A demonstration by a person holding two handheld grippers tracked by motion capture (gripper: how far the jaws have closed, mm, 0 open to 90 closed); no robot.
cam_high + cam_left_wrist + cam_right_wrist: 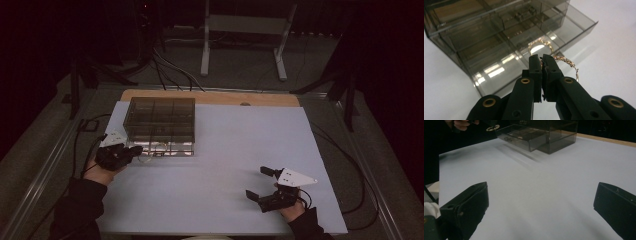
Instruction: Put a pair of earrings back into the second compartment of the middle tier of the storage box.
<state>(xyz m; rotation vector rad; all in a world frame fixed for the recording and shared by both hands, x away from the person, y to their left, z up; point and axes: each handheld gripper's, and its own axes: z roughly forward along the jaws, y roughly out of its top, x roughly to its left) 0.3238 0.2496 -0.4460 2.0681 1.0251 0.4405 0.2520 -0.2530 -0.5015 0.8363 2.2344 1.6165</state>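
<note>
At the left of the high view, the person's left hand point(100, 172) comes in from the bottom edge in a dark sleeve and carries the left gripper point(134, 151), which points right toward the front of a smoky transparent drawer box point(160, 117). Its jaws are clenched, and in the left gripper view they pinch a gold chain bracelet point(541, 47) near their tips: one loop of it rises just above the jaw tips and a twisted length trails off to the right side of the jaws, hanging free over the white table surface point(225, 165). In that view the bracelet sits right in front of the box's bottom drawer point(564, 32), which is pulled out toward the gripper; whether the loop rests on the drawer or hangs clear of it cannot be told. In the high view the bracelet point(150, 153) shows as a thin pale ring just beside the gripper's tips and at the edge of the open drawer point(167, 148). The box stands at the back left of the white surface, with a strip of wooden table edge point(210, 96) behind it. Further right, well apart from the box, the right gripper point(259, 183) lies low over the white surface in the person's right hand point(292, 207), its grey three-cornered plate on top. Its jaws are released and spread wide, with nothing between them; the right gripper view looks through the gap across bare white surface toward the box point(554, 135) and its open drawer point(520, 136) far off.
</note>
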